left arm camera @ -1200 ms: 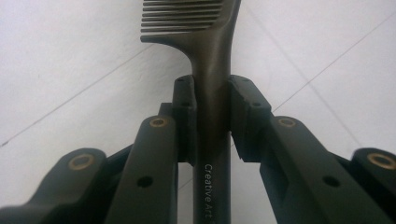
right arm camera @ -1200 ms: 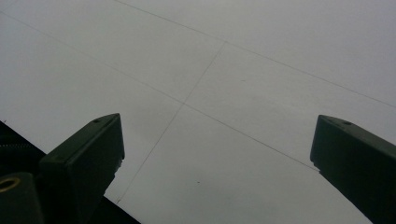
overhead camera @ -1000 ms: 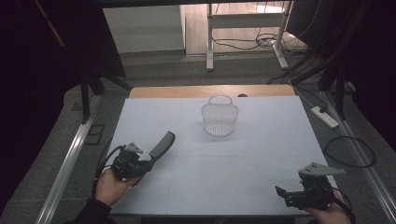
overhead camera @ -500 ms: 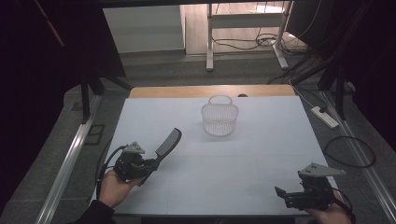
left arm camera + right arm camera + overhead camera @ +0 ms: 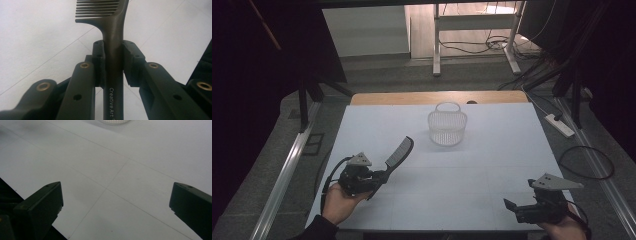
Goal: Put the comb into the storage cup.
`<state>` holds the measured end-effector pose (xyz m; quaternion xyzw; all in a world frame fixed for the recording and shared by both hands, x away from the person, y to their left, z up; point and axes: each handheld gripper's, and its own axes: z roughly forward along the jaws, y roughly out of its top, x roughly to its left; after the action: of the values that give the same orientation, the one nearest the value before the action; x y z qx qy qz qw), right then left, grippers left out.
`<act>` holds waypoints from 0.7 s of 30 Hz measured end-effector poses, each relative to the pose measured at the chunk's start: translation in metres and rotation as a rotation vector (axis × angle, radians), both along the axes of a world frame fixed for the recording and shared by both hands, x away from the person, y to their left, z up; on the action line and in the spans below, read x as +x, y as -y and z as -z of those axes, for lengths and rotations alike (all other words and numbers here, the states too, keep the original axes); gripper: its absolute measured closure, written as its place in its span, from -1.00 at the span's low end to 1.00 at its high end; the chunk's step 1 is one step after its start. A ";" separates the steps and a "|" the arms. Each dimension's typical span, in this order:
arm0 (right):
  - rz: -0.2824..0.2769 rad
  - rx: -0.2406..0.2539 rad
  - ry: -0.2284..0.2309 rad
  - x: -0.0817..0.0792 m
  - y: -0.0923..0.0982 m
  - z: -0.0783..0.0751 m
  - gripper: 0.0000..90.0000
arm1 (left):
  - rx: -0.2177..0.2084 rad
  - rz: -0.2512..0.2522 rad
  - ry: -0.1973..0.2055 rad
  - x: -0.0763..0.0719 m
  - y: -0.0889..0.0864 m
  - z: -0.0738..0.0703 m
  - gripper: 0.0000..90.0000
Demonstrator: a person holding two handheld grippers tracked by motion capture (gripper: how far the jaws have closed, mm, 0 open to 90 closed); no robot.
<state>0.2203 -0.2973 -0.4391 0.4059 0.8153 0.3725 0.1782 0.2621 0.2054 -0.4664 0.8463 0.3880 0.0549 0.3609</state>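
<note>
My left claw [image 5: 384, 172] grips the black comb [image 5: 399, 152] by its handle near the table's [image 5: 492, 165] left edge; my right claw [image 5: 512, 206] gapes empty at the near right corner.

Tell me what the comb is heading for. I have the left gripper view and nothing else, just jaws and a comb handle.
Observer: The comb points up and away from the left hand-held gripper, toward a white mesh basket standing at the far middle of the table.
Operator: Say whether anything is in the basket.
Observer: The high view shows nothing inside; its handle stands upright.
Operator: Report the other hand.
Observer: The right hand-held gripper sits at the near right corner of the table, jaws wide apart, nothing between them.
</note>
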 end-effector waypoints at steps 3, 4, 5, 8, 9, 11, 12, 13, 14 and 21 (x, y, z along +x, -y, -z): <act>-0.005 0.012 0.007 0.001 -0.001 -0.001 -1.00 | 0.001 0.005 -0.001 -0.001 0.003 0.000 0.62; -0.006 0.017 0.010 0.001 -0.001 -0.002 -1.00 | 0.003 0.010 0.002 -0.001 0.004 -0.001 0.62; -0.009 0.020 0.013 0.002 -0.001 -0.003 -1.00 | 0.001 0.010 0.004 -0.001 0.005 -0.001 0.62; -0.018 0.030 0.025 0.003 -0.002 -0.006 -1.00 | -0.006 0.013 0.016 -0.002 0.007 -0.002 0.62; -0.022 0.033 0.031 0.004 -0.002 -0.008 -1.00 | -0.007 0.016 0.020 -0.003 0.008 -0.003 0.62; -0.030 0.039 0.045 0.005 -0.004 -0.011 -1.00 | -0.016 0.018 0.021 -0.003 0.009 -0.003 0.62; -0.035 0.040 0.049 0.005 -0.005 -0.012 -1.00 | -0.016 0.020 0.021 -0.003 0.010 -0.003 0.62; -0.039 0.040 0.049 0.006 -0.005 -0.013 -1.00 | -0.017 0.022 0.020 -0.003 0.011 -0.003 0.62; -0.044 0.038 0.051 0.007 -0.006 -0.014 -1.00 | -0.015 0.024 0.021 -0.003 0.012 -0.003 0.62; -0.071 0.053 0.038 0.014 -0.011 -0.021 -1.00 | -0.014 0.039 0.042 -0.004 0.020 -0.006 0.62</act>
<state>0.2346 -0.2862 -0.4178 0.3740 0.8156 0.4077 0.1697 0.2581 0.1849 -0.4608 0.8498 0.3639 0.0629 0.3761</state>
